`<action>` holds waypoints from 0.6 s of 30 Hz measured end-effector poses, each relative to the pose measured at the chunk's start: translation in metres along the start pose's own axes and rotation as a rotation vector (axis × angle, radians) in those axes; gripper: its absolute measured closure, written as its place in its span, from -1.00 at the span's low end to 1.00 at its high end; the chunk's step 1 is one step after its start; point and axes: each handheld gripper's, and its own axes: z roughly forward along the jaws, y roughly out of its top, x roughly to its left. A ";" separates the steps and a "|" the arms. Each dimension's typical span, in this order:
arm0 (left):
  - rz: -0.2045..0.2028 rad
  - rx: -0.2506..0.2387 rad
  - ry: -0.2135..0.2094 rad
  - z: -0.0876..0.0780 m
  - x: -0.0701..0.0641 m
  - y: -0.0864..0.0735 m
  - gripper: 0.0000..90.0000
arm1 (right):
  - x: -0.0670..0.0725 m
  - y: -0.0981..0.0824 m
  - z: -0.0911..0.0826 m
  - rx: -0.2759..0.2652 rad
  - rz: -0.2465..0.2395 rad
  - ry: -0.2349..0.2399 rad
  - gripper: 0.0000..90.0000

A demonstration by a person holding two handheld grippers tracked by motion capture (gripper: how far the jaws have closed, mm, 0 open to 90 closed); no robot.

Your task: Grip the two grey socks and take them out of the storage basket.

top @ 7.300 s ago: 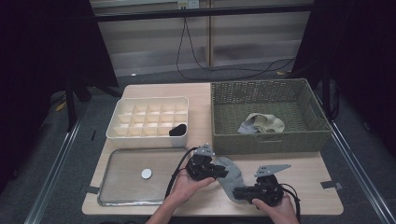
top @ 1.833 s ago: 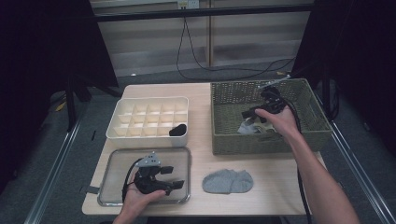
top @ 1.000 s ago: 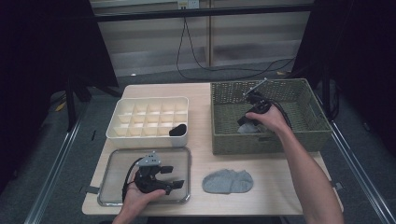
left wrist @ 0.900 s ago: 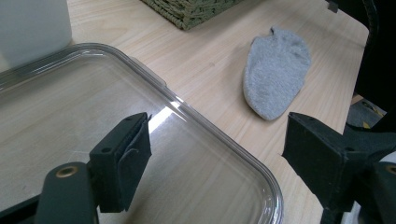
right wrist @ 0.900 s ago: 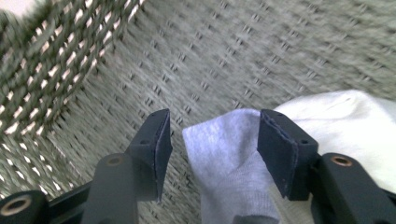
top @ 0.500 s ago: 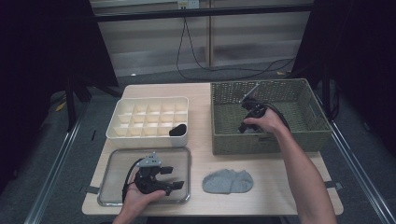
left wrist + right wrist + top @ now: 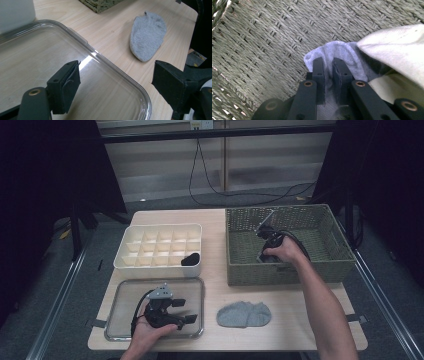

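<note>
The light wooden counter (image 7: pixel 295 330) carries everything. At its 2 o'clock corner stands the green woven basket (image 7: pixel 330 267), the biggest thing on it. At 10 o'clock sits the white divided organizer tray (image 7: pixel 150 265), with a dark rolled item (image 7: pixel 190 259) in its compartment nearest the basket on the near row. At 7 o'clock lies the clear plastic lid (image 7: pixel 125 292), flat on the wood. Just beside the lid, toward 5 o'clock, a grey sock (image 7: pixel 244 313) lies flat; in the left gripper view it (image 7: pixel 148 37) rests beyond the lid's rounded rim (image 7: pixel 140 92).

The left claw (image 7: pixel 187 311) hovers over the lid in the person's left hand (image 7: pixel 150 332), its jaws spread wide with nothing between them, pointing toward 3 o'clock.

The right claw (image 7: pixel 263 257) reaches down into the basket near its front wall. Its jaws have just been closing and now pinch the cuff of a second, light grey sock (image 7: pixel 337 53) on the woven basket floor (image 7: pixel 274 32). A cream-coloured cloth (image 7: pixel 397 50) lies touching that sock, partly over it, at the 3 o'clock side of the right gripper view.
</note>
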 end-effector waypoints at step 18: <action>-0.022 -0.017 -0.008 0.002 0.002 0.001 -0.52 | -0.005 -0.008 -0.040 -0.296 0.062 0.100 0.84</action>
